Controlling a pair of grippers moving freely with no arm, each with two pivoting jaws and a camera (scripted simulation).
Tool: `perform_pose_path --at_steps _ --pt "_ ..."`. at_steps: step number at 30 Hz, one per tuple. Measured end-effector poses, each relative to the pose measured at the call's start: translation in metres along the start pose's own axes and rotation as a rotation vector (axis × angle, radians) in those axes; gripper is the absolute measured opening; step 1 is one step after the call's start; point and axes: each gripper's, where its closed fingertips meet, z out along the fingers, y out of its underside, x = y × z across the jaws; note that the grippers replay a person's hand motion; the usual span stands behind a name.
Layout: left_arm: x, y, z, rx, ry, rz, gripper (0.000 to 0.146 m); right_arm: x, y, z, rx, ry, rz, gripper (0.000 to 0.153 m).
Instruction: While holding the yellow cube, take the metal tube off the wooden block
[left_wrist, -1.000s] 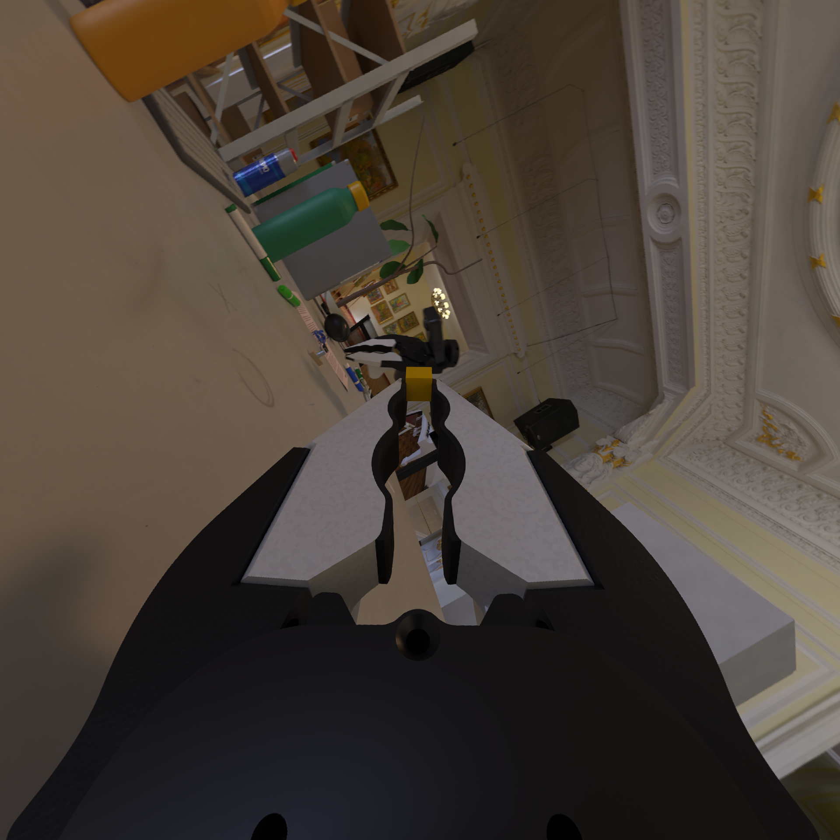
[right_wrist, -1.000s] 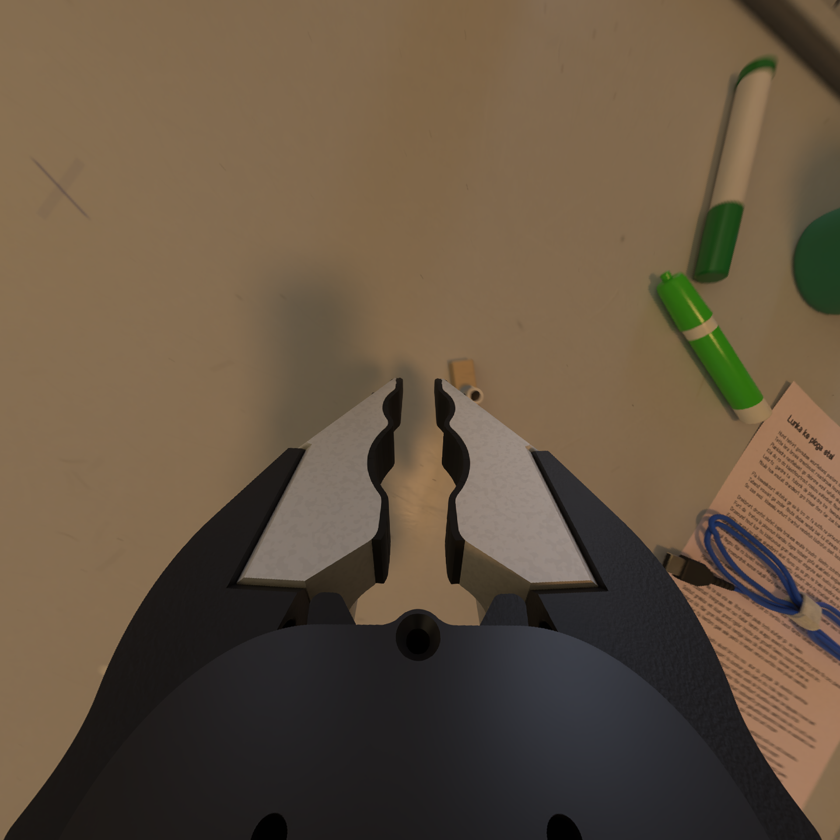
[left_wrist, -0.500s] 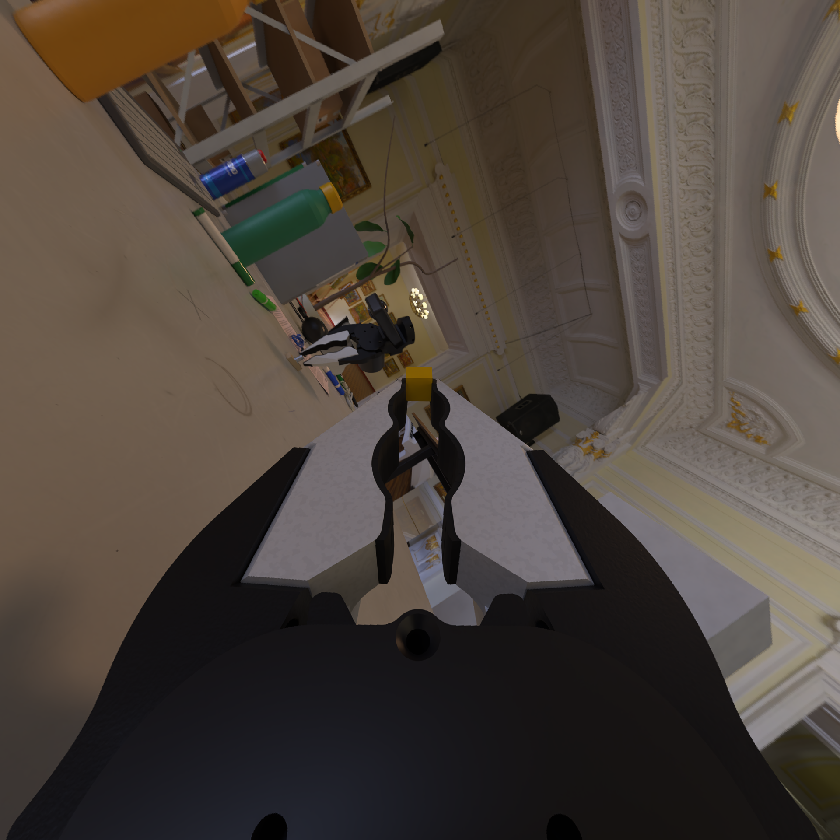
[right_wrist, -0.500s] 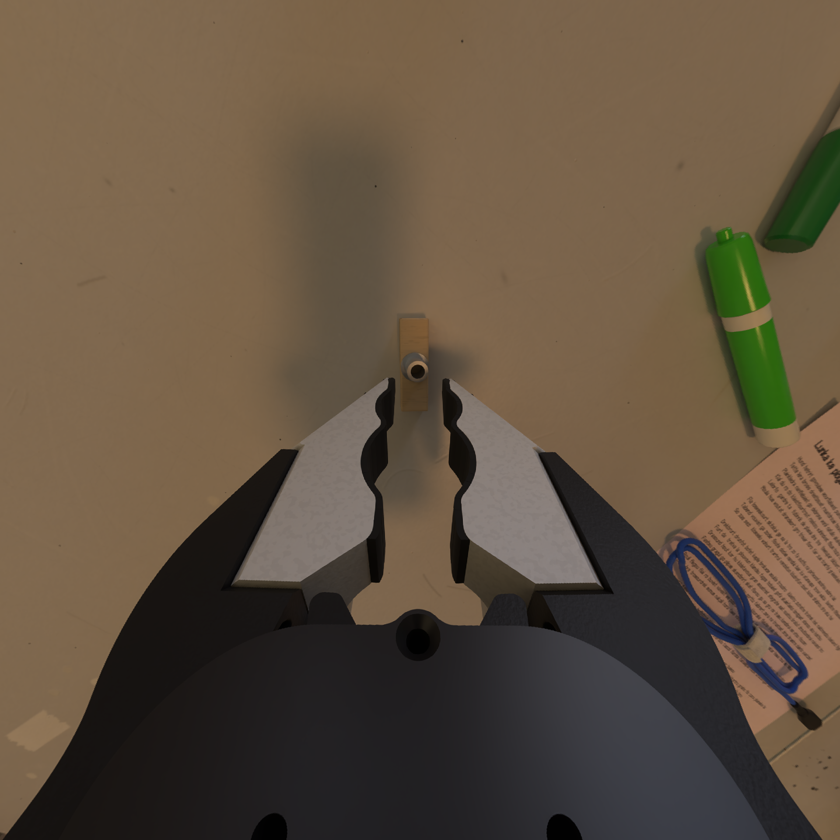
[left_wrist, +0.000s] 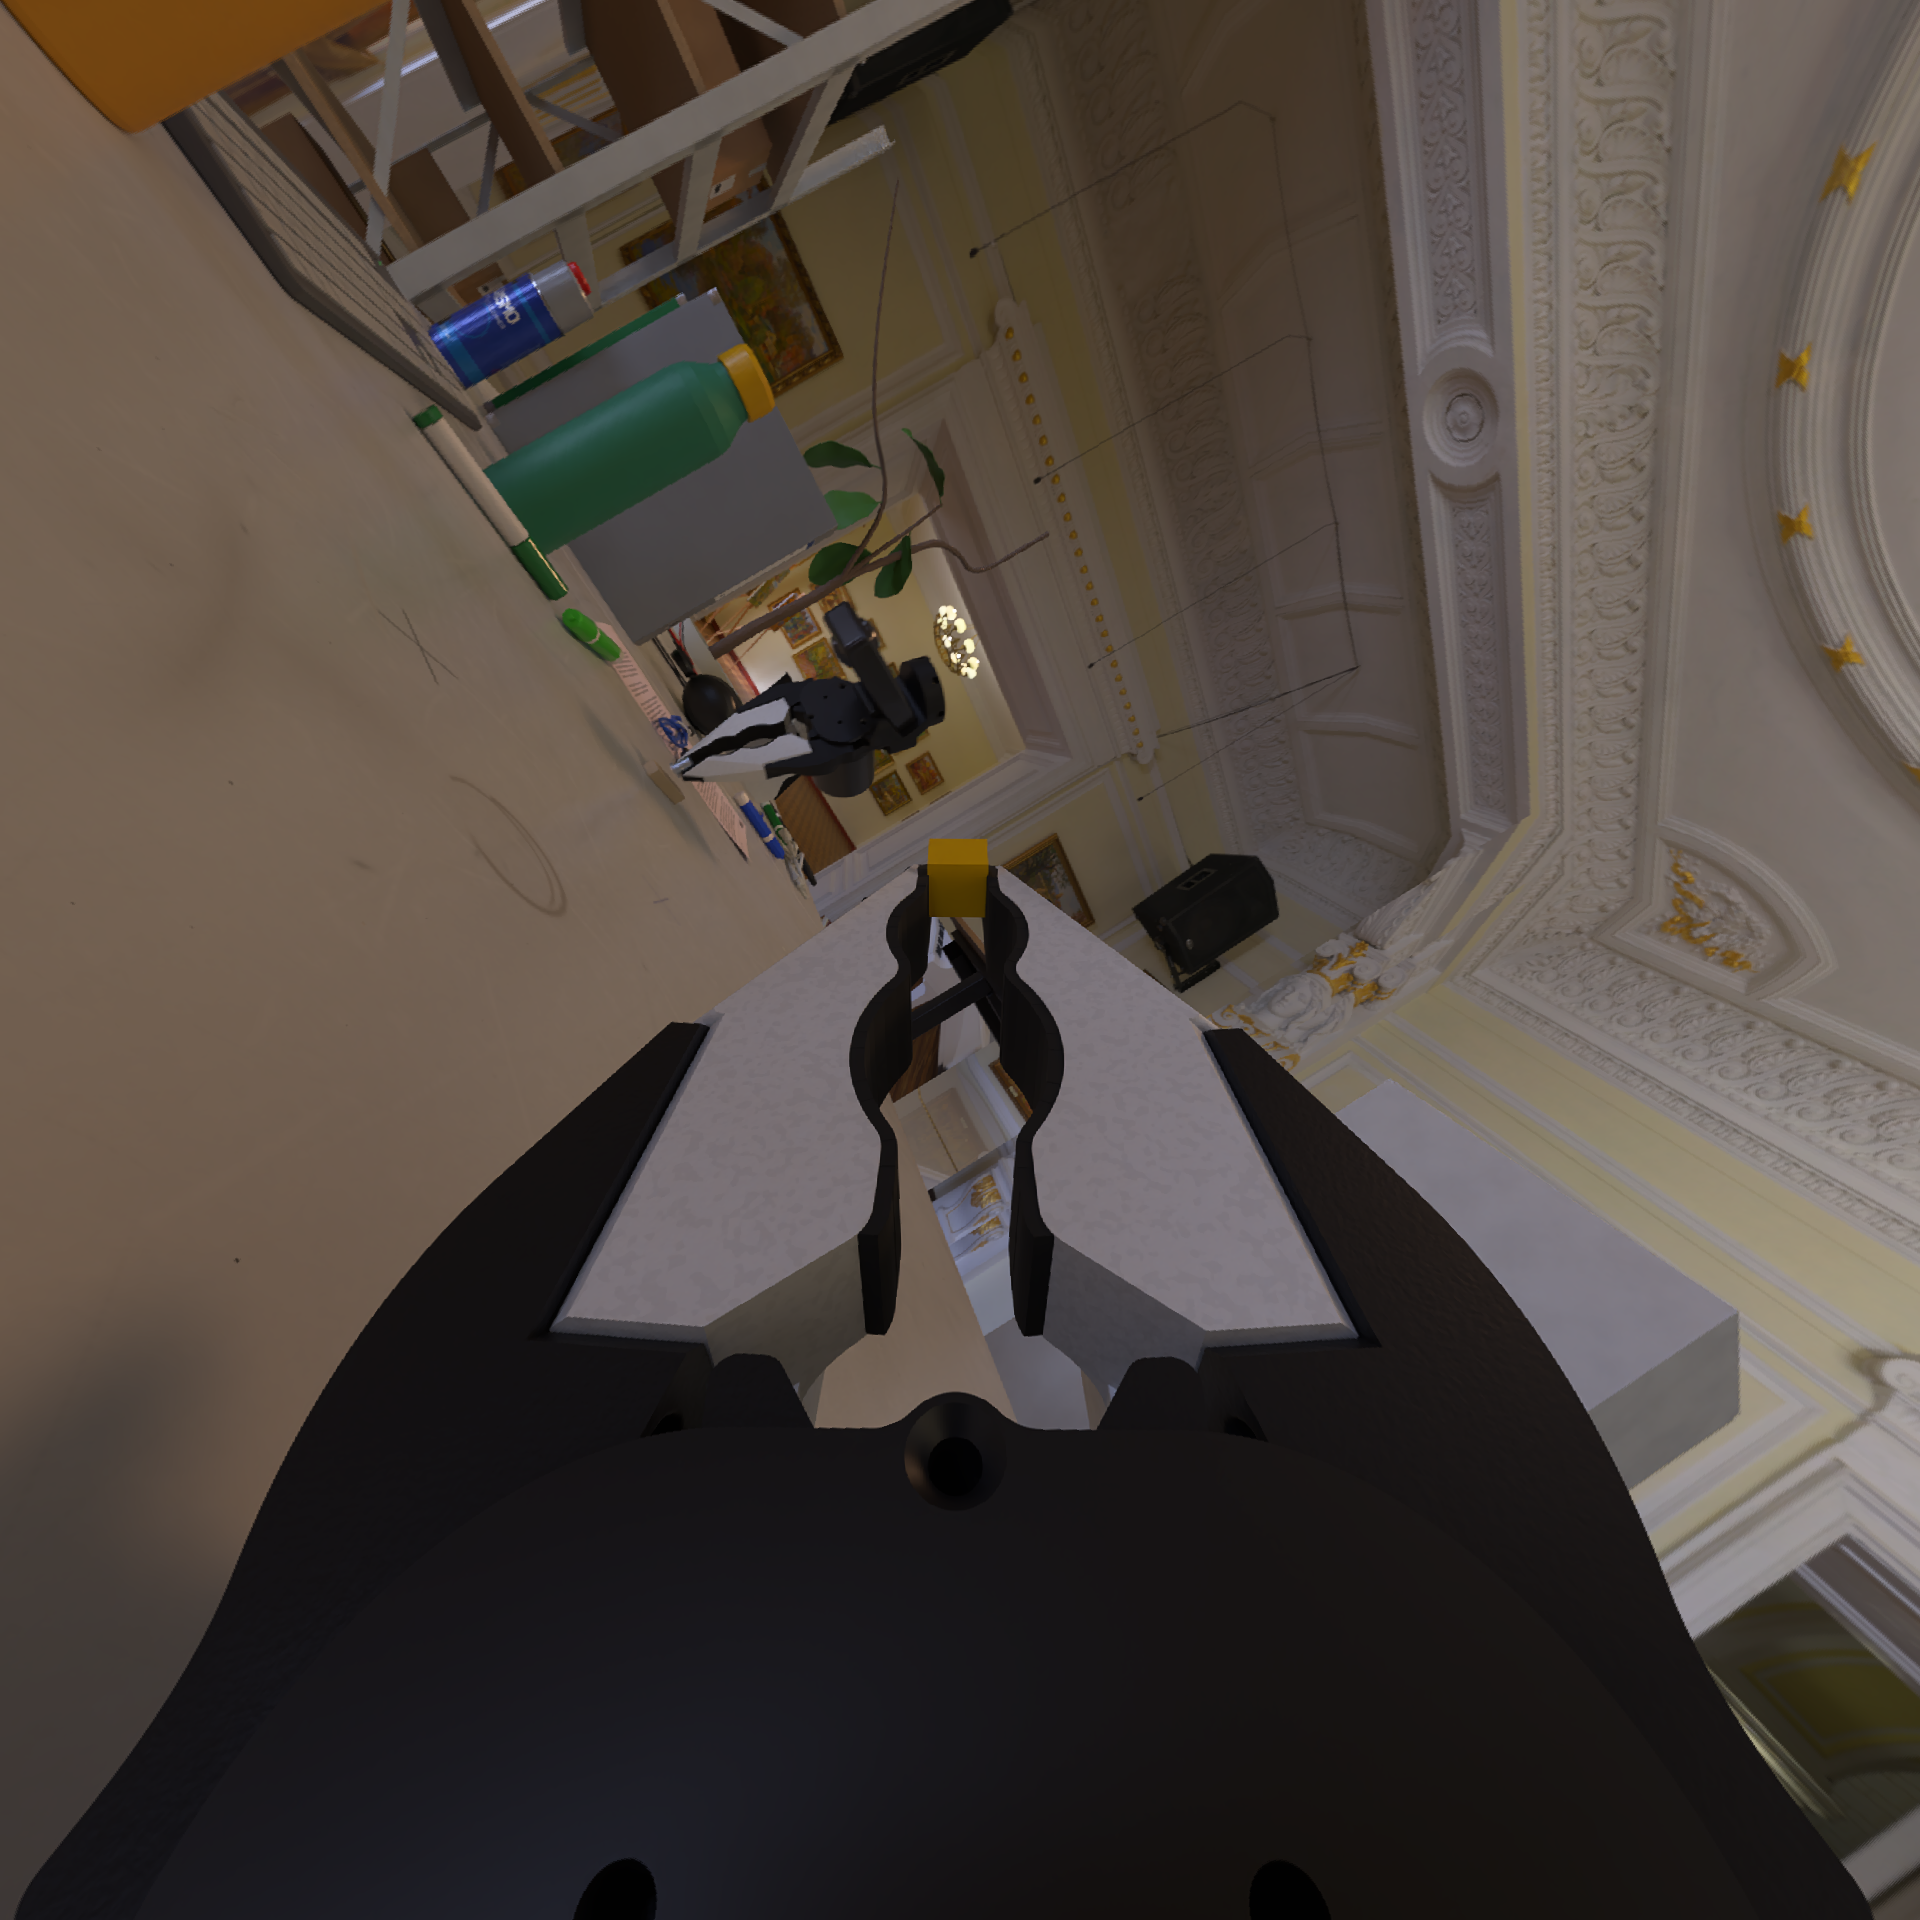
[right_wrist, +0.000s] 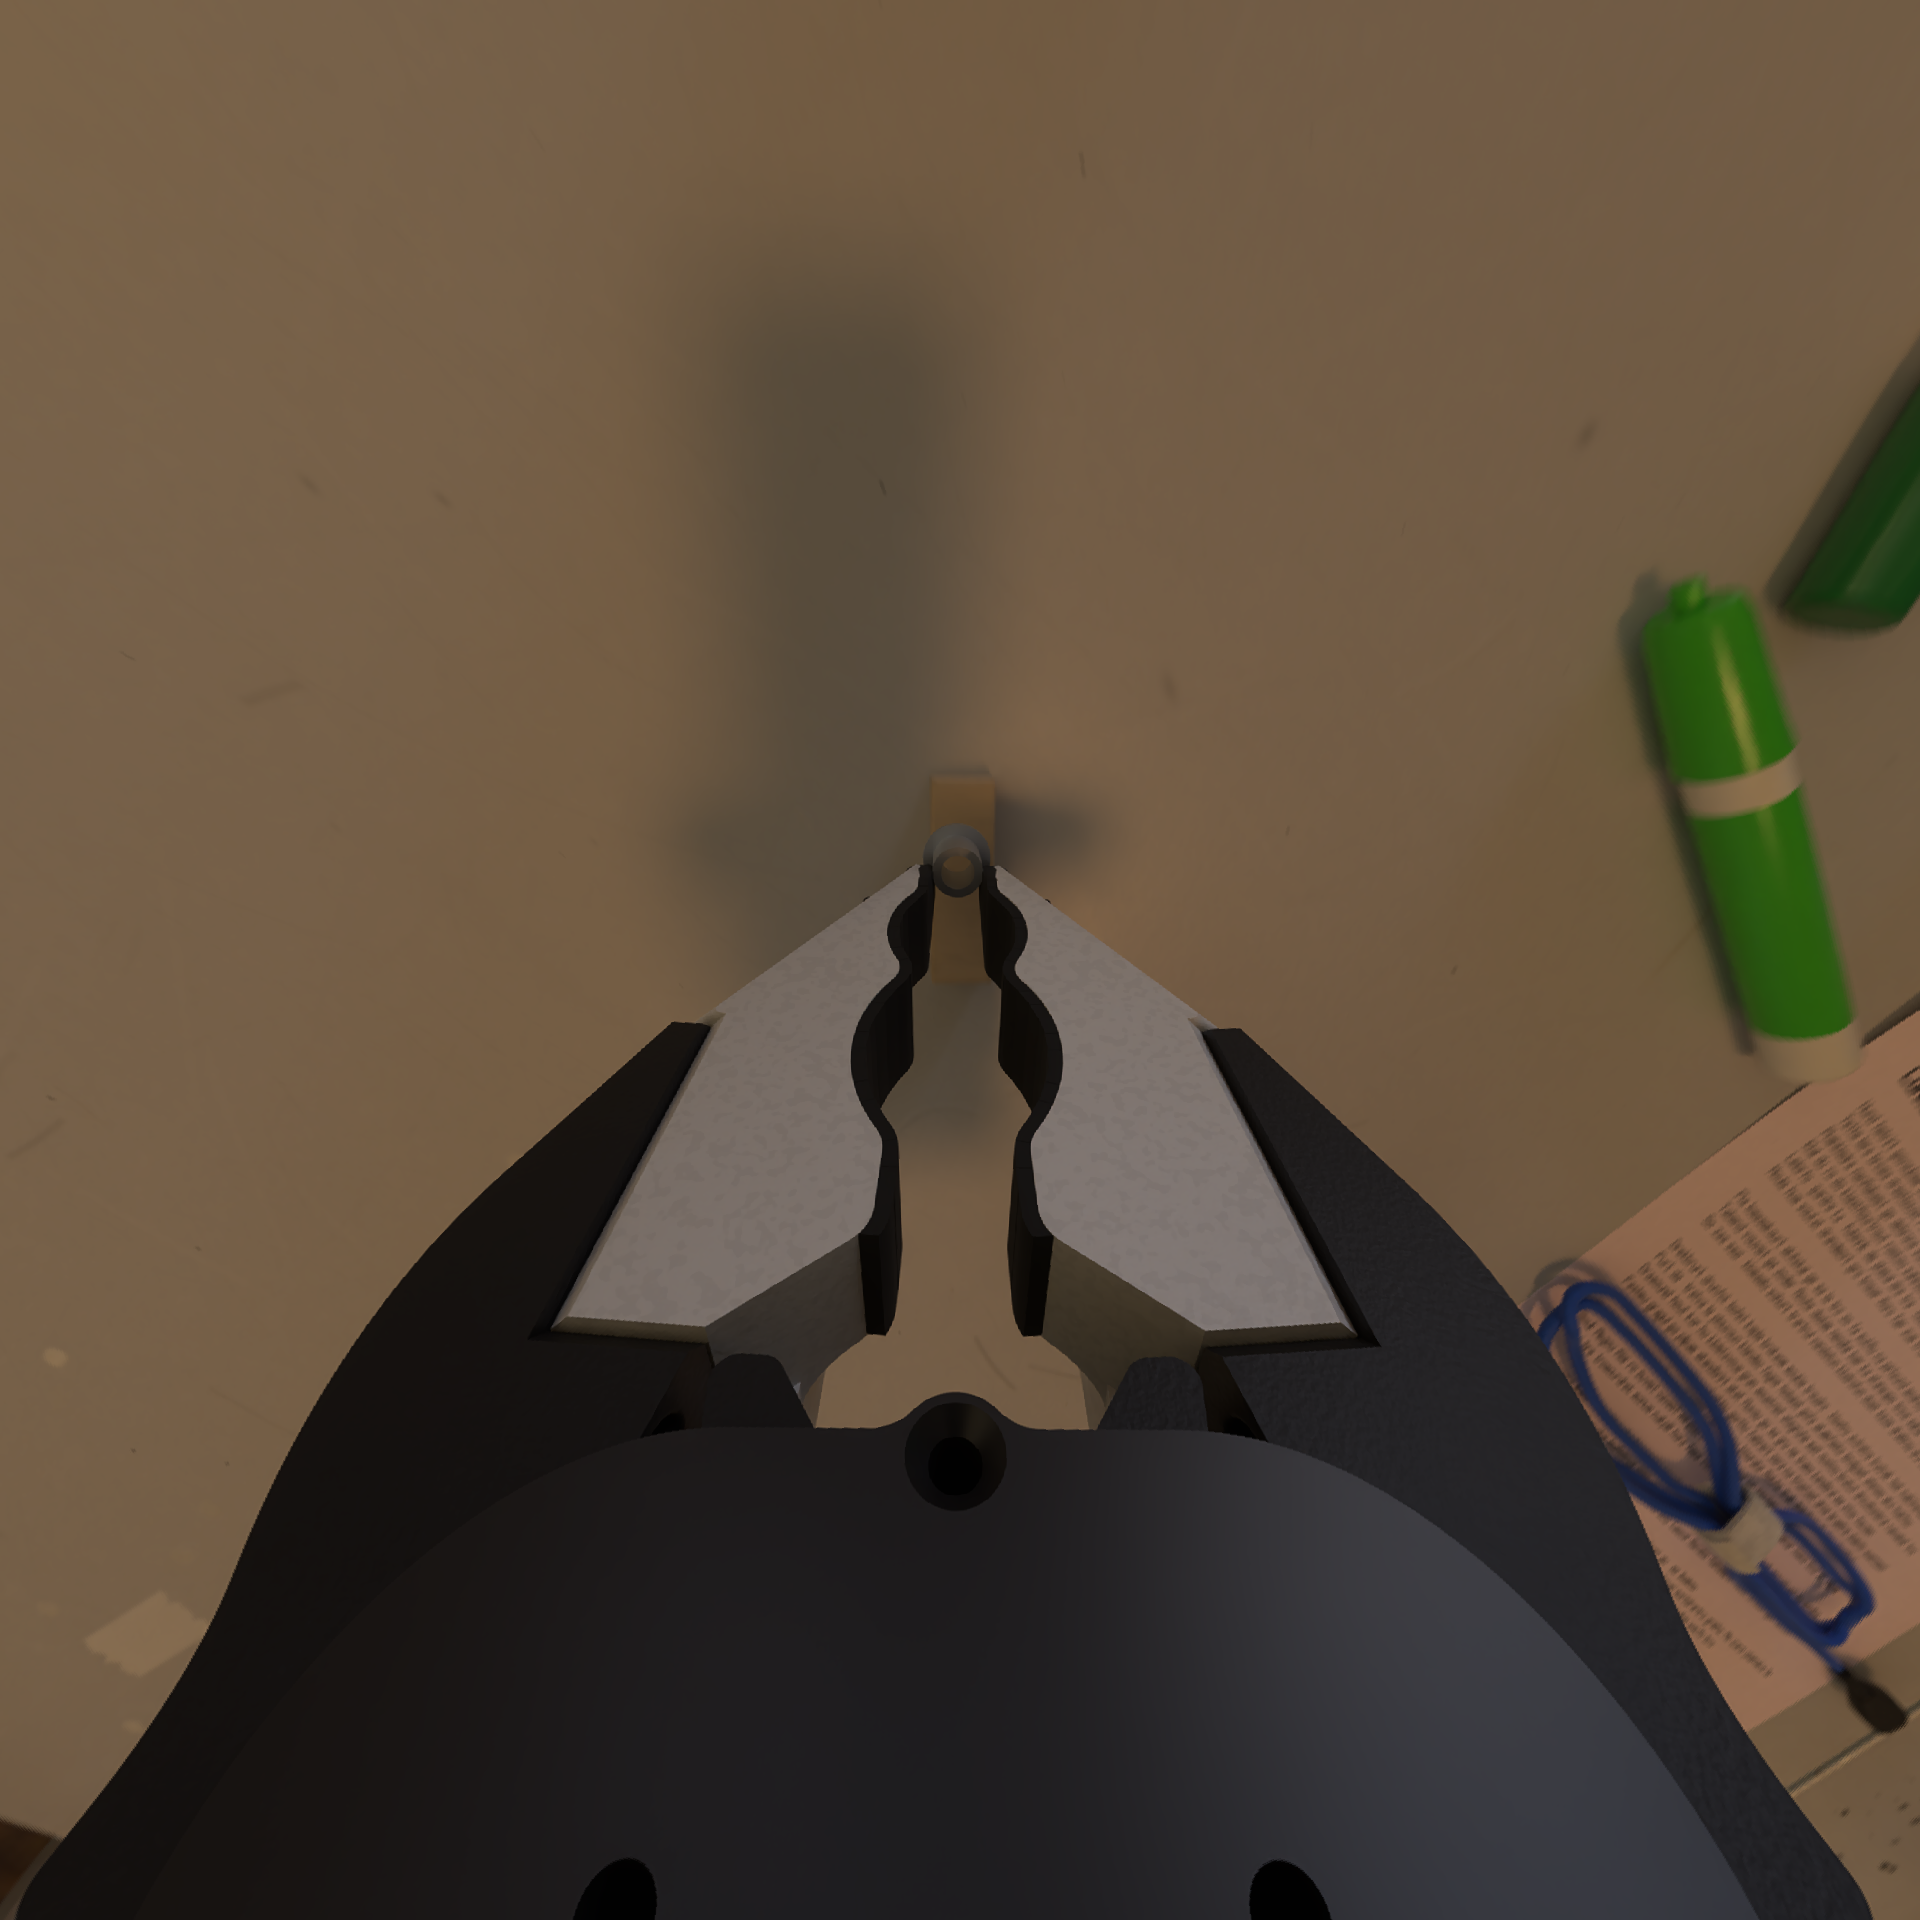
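Right wrist view: right gripper (right_wrist: 957, 878) clenched on the metal tube (right_wrist: 956, 869), standing end-on atop the wooden block (right_wrist: 960, 914), mostly hidden between its fingers. Printed sheet (right_wrist: 1766, 1288) at right, cut off. Left gripper (left_wrist: 957, 891) grasps the yellow cube (left_wrist: 957, 878) at its tips.

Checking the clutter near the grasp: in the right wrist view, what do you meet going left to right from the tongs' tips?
Metal tube on the wooden block between the tongs' tips → light green marker → dark green marker cap.
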Motion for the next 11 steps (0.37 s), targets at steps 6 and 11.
perform_pose_path --at_steps 6,11 --pt "-0.018 0.000 0.009 -0.014 -0.132 0.075 0.009 -0.054 -0.107 -0.036 0.388 -0.055 -0.147 0.008" --pt "-0.022 0.003 0.032 -0.006 -0.209 0.201 0.009 -0.145 -0.219 -0.064 0.788 -0.179 -0.298 0.008"
